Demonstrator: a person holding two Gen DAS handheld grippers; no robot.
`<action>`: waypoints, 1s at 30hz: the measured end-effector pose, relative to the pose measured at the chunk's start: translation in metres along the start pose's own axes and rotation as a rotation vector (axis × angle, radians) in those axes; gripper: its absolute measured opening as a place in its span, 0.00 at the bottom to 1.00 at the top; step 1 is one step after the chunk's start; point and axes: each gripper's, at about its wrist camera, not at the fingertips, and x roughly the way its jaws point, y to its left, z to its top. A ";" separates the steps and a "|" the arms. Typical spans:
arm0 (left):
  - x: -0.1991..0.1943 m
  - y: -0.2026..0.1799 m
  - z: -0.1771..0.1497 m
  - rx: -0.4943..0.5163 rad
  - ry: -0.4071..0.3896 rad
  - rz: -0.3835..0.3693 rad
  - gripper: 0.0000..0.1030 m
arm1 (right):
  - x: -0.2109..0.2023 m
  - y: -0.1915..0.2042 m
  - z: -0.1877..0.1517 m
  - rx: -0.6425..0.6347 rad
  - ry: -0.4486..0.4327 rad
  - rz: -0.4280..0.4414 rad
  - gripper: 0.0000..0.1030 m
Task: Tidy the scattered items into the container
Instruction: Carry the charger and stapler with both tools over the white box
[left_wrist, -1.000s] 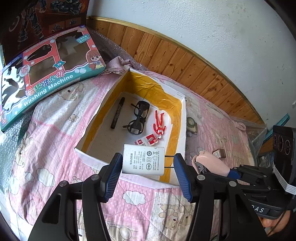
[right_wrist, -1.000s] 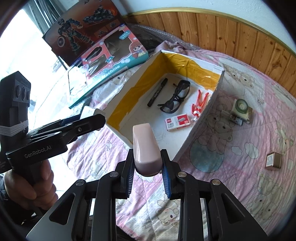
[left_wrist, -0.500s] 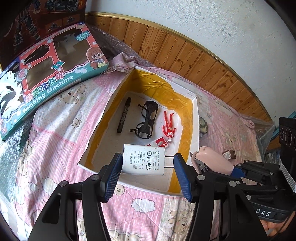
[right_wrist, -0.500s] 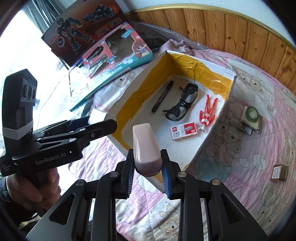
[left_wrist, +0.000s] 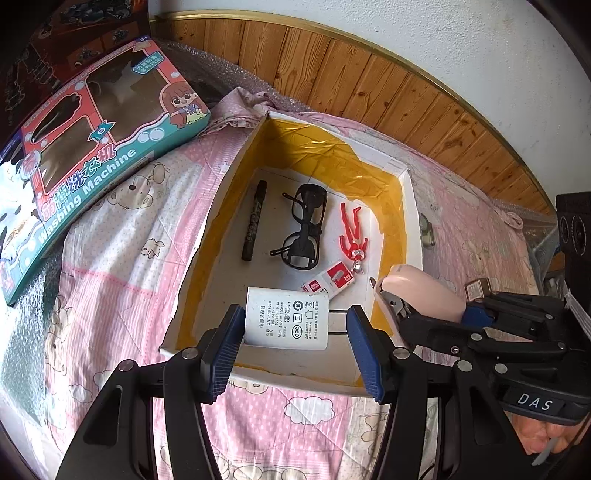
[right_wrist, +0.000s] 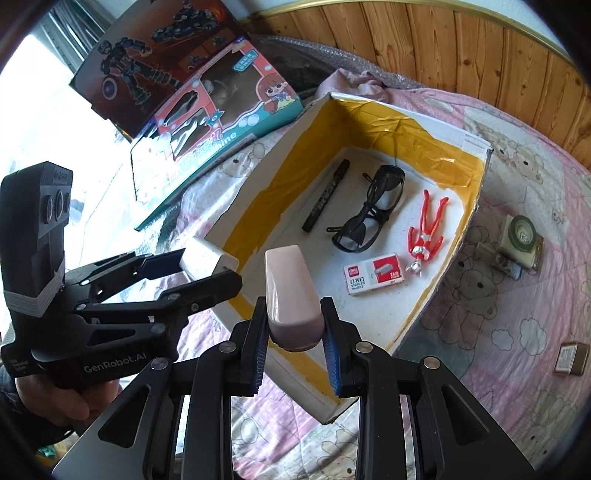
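A white cardboard box (left_wrist: 413, 206) lined with yellow tape lies on the pink bedspread. Inside it are a black marker (left_wrist: 254, 221), black glasses (left_wrist: 304, 225), a red figure (left_wrist: 352, 234) and a staples box (left_wrist: 332, 278). My left gripper (left_wrist: 293, 343) is shut on a white power adapter (left_wrist: 286, 317), whose prongs press the right finger, above the box's near end. My right gripper (right_wrist: 295, 347) is shut on a pink stapler (right_wrist: 291, 295) over the box's near wall. In the left wrist view, the stapler (left_wrist: 424, 291) hangs at the box's right wall.
A "Washing Machine" toy box (left_wrist: 92, 140) and a dark robot toy box (right_wrist: 159, 59) lie left of the container. Right of it on the bedspread are a green round item on a card (right_wrist: 521, 240) and a small brown box (right_wrist: 570, 358). Wood panelling runs behind.
Both grippers have moved forward toward the box with their items still held. The adapter and stapler now hang over its near end.
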 end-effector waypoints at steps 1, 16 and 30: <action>0.003 0.000 0.000 0.005 0.007 0.001 0.56 | 0.003 0.000 0.002 0.001 0.003 0.002 0.27; 0.037 0.006 -0.002 0.065 0.102 0.033 0.56 | 0.043 -0.006 0.031 -0.021 0.064 0.012 0.27; 0.068 0.016 -0.005 0.067 0.166 0.038 0.56 | 0.100 0.004 0.048 -0.097 0.168 0.001 0.27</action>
